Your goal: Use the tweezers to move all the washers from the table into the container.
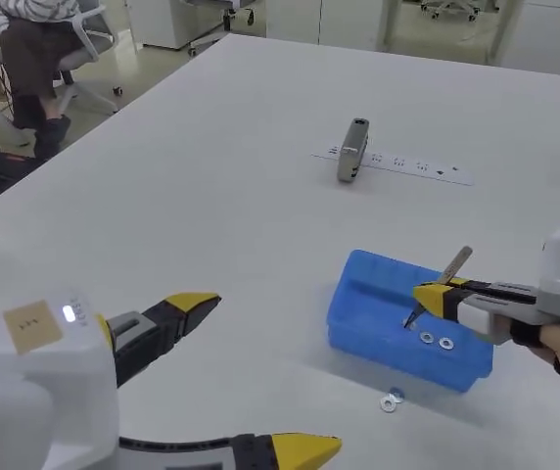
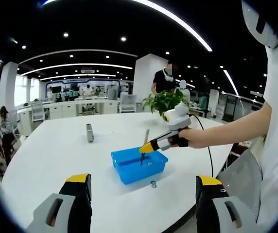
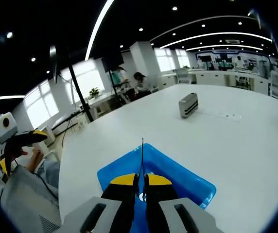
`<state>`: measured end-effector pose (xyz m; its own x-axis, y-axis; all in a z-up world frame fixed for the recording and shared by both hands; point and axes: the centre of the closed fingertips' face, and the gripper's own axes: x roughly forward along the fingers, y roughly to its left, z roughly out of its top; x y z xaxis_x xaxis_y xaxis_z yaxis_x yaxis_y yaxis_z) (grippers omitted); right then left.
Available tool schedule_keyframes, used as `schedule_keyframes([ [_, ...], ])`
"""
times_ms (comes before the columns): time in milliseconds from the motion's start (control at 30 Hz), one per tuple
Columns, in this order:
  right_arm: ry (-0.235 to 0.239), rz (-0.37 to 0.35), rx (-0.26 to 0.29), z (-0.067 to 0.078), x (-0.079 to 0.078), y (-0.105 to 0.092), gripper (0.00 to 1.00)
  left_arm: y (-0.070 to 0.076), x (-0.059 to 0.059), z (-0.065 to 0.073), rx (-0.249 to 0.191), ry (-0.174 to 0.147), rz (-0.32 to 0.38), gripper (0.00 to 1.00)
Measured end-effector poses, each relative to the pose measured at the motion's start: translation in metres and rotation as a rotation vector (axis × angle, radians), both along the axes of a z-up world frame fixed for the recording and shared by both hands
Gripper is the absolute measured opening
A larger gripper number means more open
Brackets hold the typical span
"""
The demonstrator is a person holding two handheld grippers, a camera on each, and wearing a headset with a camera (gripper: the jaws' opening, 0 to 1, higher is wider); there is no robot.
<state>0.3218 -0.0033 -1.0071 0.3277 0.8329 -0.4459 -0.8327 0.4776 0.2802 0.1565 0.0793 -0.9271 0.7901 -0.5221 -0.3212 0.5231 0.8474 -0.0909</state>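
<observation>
The right claw (image 1: 432, 294) is pressed together on the tweezers (image 1: 458, 264). Their tips dip into the blue container (image 1: 397, 360), which sits toward the near edge of the tabletop (image 1: 211, 196). The tips are just beside two washers (image 1: 437, 341) on the container floor; whether they pinch one cannot be told. A small cluster of loose washers (image 1: 390, 400) lies on the tabletop just outside the container's near wall, between it and the near edge, so the task looks partly done. The left claw (image 1: 256, 377) hangs spread and empty, well apart to the left. The main risk is probably the tweezers themselves: they are thin and clamped only partway along, so they could twist or slide in the claw if the tips press on the container floor or the tabletop, and then they would no longer close true. Any washer at the tips might cling and ride back out as they lift. The remaining washers are flat, thin and close to the wall, so a steep approach could skid the tips and flick one toward the near edge and off the tabletop. A low approach could nudge the light container, which nothing holds in place. Squeezing too hard on a washer's rim could make it spring away.
</observation>
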Motion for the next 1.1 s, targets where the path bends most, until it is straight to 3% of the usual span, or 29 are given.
schedule_keyframes([
  [400,0.027,-0.006,-0.045,-0.018,0.006,-0.001,0.03,-0.001,0.001,0.001,-0.008,0.000,-0.003,0.90],
  [1100,0.010,0.010,-0.071,-0.022,0.006,0.002,0.03,0.000,0.002,0.000,-0.009,0.004,-0.001,0.89],
])
